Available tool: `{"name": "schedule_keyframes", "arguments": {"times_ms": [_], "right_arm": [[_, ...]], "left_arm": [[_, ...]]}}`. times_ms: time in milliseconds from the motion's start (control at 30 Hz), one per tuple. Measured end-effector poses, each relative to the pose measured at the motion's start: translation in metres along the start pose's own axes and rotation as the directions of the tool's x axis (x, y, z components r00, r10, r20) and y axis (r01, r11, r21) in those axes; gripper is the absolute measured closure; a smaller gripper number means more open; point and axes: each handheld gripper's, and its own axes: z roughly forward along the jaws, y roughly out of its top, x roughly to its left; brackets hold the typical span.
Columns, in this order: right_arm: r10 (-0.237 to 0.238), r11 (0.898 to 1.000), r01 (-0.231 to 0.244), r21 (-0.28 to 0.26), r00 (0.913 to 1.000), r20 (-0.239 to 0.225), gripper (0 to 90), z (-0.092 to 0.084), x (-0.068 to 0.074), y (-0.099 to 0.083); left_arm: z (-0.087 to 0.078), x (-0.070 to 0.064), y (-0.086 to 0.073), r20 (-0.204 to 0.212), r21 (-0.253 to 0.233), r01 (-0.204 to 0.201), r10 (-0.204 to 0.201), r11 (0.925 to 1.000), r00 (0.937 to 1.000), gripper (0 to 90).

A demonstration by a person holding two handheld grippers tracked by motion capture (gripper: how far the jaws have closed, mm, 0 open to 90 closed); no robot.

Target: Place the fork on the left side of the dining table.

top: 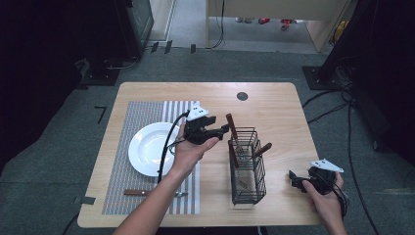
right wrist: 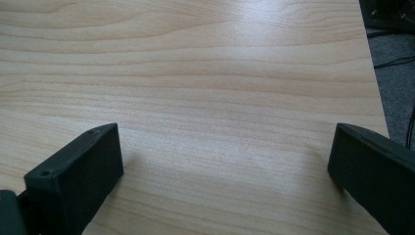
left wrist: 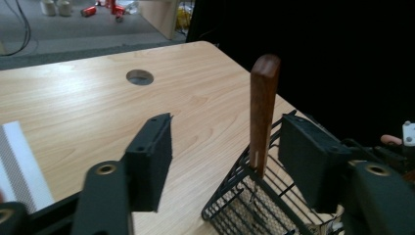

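A black wire basket (top: 247,169) stands right of the table's middle with several wooden-handled utensils upright in it. My left gripper (top: 222,129) is at the basket's far left corner, level with the tallest wooden handle (top: 230,125). In the left gripper view that handle (left wrist: 264,112) rises between my jaws, close to the right pad (left wrist: 306,156) and well apart from the left pad (left wrist: 151,156), so the left gripper (left wrist: 229,152) is open. My right gripper (top: 293,177) rests low at the table's near right, open (right wrist: 225,166) over bare wood with nothing between the jaws.
A white plate (top: 149,147) lies on a striped placemat (top: 127,117) at the left. A wooden-handled utensil (top: 147,193) lies on the mat near the front edge. A round cable hole (top: 242,96) is at the table's far side. Bare wood surrounds the basket.
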Motion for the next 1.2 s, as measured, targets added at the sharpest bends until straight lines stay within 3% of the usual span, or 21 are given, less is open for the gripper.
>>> {"name": "schedule_keyframes", "arguments": {"times_ms": [100, 233, 367, 500, 633, 733, 867, 1133, 1200], "right_arm": [[0.000, 1.000, 0.000, 0.000, 1.0000, 0.000, 0.0, 0.000, 0.000, 0.000], [0.000, 1.000, 0.000, 0.000, 1.0000, 0.000, 0.0, 0.000, 0.000, 0.000], [0.000, 1.000, 0.000, 0.000, 1.0000, 0.000, 0.0, 0.000, 0.000, 0.000], [-0.002, 1.000, 0.002, 0.000, 1.0000, -0.002, 0.0, 0.000, 0.000, 0.000], [-0.002, 1.000, 0.002, 0.000, 1.0000, -0.002, 0.0, 0.000, 0.000, 0.000], [-0.001, 1.000, 0.001, 0.000, 1.0000, -0.002, 0.0, 0.000, 0.000, 0.000], [0.000, 1.000, 0.000, 0.000, 1.0000, -0.002, 0.0, 0.000, 0.000, 0.000], [0.000, 1.000, 0.000, 0.000, 1.0000, -0.002, 0.0, 0.000, 0.000, 0.000], [0.000, 1.000, 0.000, -0.001, 1.0000, -0.002, 0.0, 0.000, 0.000, 0.000]], "left_arm": [[0.005, 0.000, 0.004, 0.054, 0.008, 0.030, -0.031, 0.9995, 0.9981, 46.4], [0.011, -0.001, 0.008, 0.080, 0.015, 0.046, -0.047, 0.9988, 0.9957, 52.3], [0.014, 0.002, 0.010, 0.101, 0.002, 0.050, -0.049, 0.9988, 0.9937, 65.8], [0.012, 0.004, 0.011, 0.171, -0.010, 0.047, -0.045, 0.9988, 0.9842, 81.0], [0.011, 0.003, 0.012, 0.188, -0.016, 0.021, -0.018, 0.9996, 0.9820, 81.9], [0.006, 0.002, 0.015, 0.237, -0.059, 0.065, -0.049, 0.9961, 0.9703, 82.3], [-0.004, -0.002, 0.021, 0.240, -0.122, 0.055, -0.024, 0.9910, 0.9704, 82.3], [-0.033, -0.002, 0.035, 0.272, -0.180, 0.061, -0.010, 0.9819, 0.9624, 82.4], [-0.040, 0.002, 0.038, 0.291, -0.190, 0.074, -0.016, 0.9791, 0.9567, 82.3]]}}
